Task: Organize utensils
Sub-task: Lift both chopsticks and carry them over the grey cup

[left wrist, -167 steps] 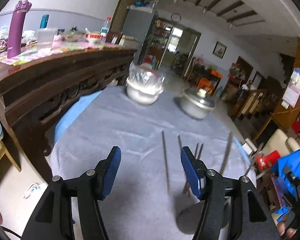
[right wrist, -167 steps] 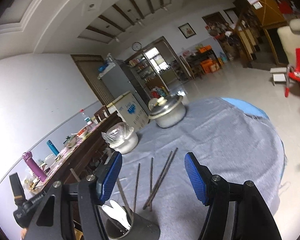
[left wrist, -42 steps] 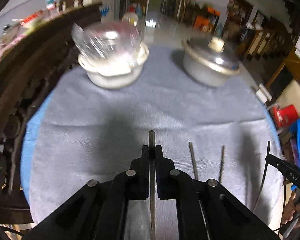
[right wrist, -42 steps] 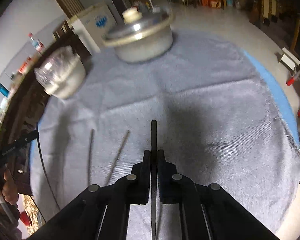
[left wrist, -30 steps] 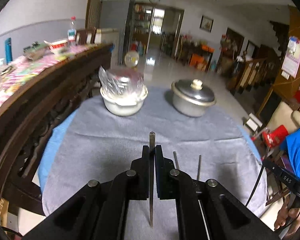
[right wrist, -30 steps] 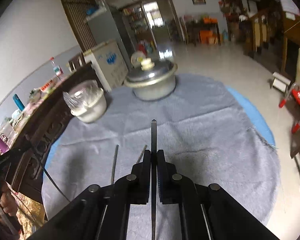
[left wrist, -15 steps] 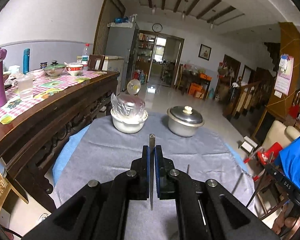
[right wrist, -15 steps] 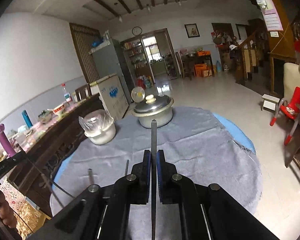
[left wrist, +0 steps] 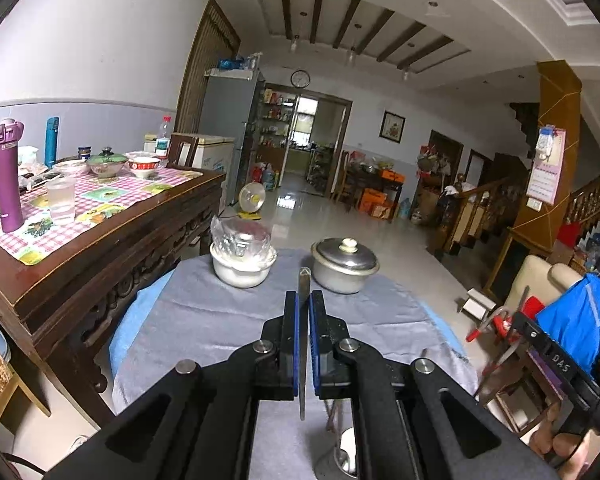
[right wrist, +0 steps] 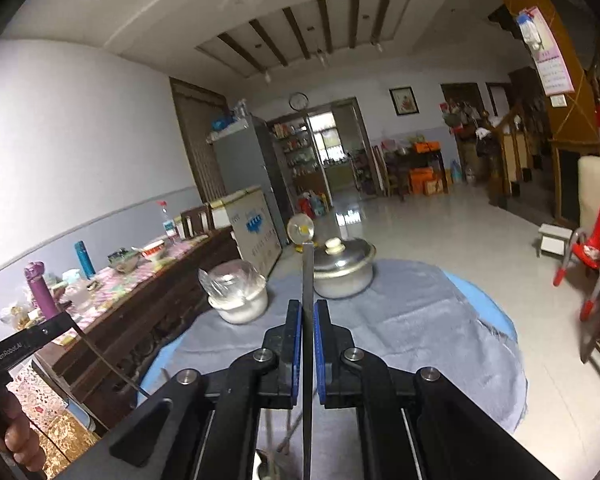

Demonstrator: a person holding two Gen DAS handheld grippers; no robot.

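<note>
Above grey woven cloth [left wrist: 204, 320], left claw [left wrist: 303, 308] clamping slim metal chopstick [left wrist: 303, 280], right claw [right wrist: 307, 316] likewise

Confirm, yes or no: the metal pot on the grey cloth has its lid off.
No. In the left wrist view the metal pot wears its lid, with a pale knob on top.

I see matt grey cloth [left wrist: 228, 320], a dull metal pot [left wrist: 344, 264], a glossy carved wooden sideboard [left wrist: 100, 248], and shiny floor tiles [right wrist: 480, 248].
</note>
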